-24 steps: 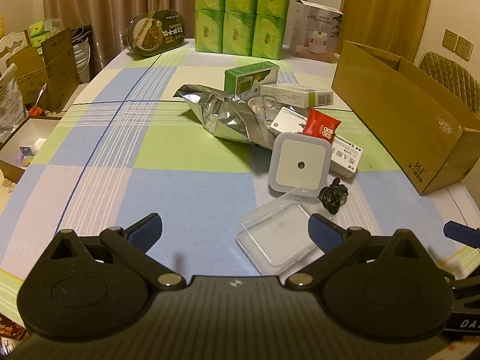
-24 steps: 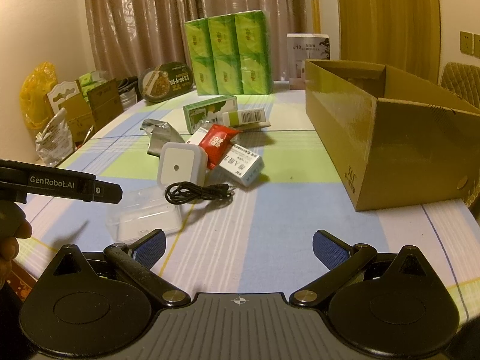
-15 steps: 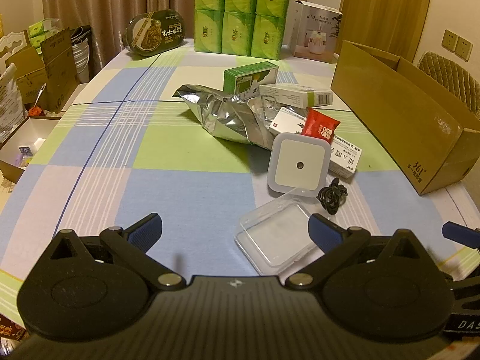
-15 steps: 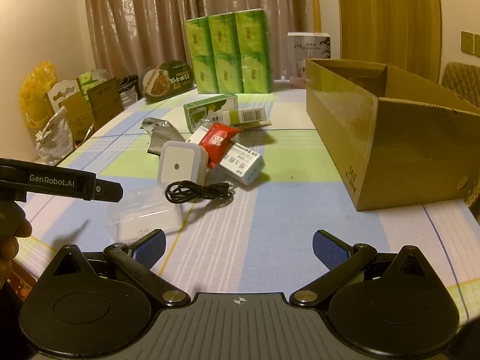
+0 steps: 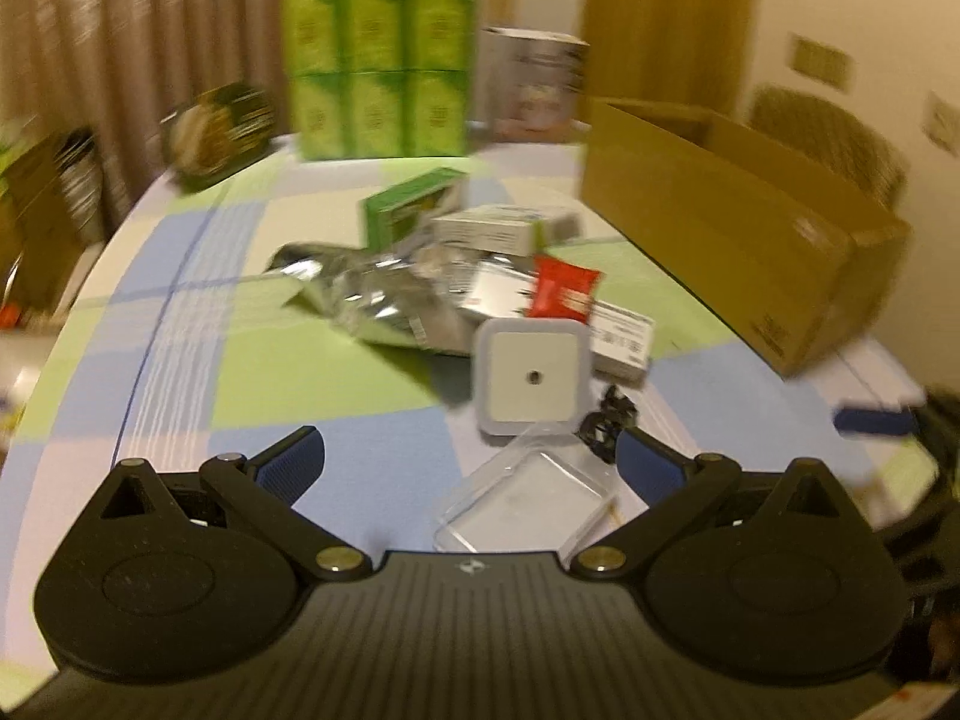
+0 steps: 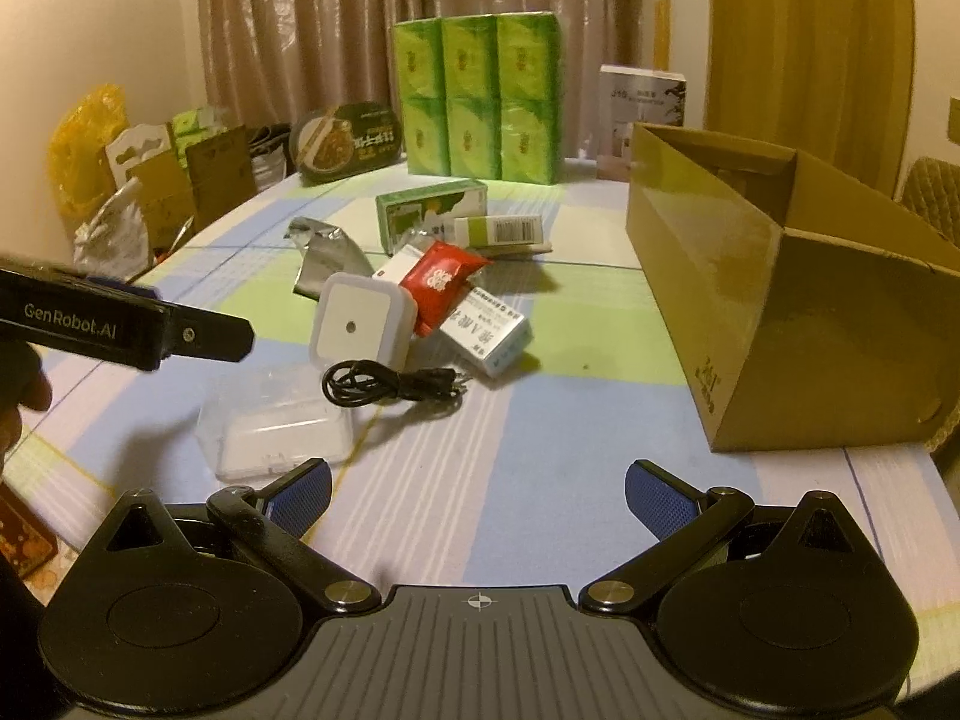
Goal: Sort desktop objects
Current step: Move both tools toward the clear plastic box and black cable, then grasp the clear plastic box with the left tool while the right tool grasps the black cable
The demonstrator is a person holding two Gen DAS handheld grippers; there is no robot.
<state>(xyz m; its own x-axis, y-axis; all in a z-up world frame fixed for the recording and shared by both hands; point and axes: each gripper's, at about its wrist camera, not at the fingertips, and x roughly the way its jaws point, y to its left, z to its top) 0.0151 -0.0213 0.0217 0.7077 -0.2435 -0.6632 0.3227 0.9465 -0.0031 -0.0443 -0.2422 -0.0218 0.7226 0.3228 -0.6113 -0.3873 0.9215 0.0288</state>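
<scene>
Both grippers hovered empty, jaws apart, before the clutter

Nearest the left gripper (image 5: 468, 462), just ahead and slightly right of its spread jaws, lay the clear plastic case (image 5: 528, 507), flat, long axis running diagonally away to the right. The right gripper (image 6: 477, 495), equally spread, sat farther from it. Beyond came the black cable (image 6: 390, 384), the white square night light (image 6: 360, 324), then the open cardboard box (image 6: 780, 324) far right.

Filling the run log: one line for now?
left claw open | right claw open | nothing held | cardboard box empty
</scene>
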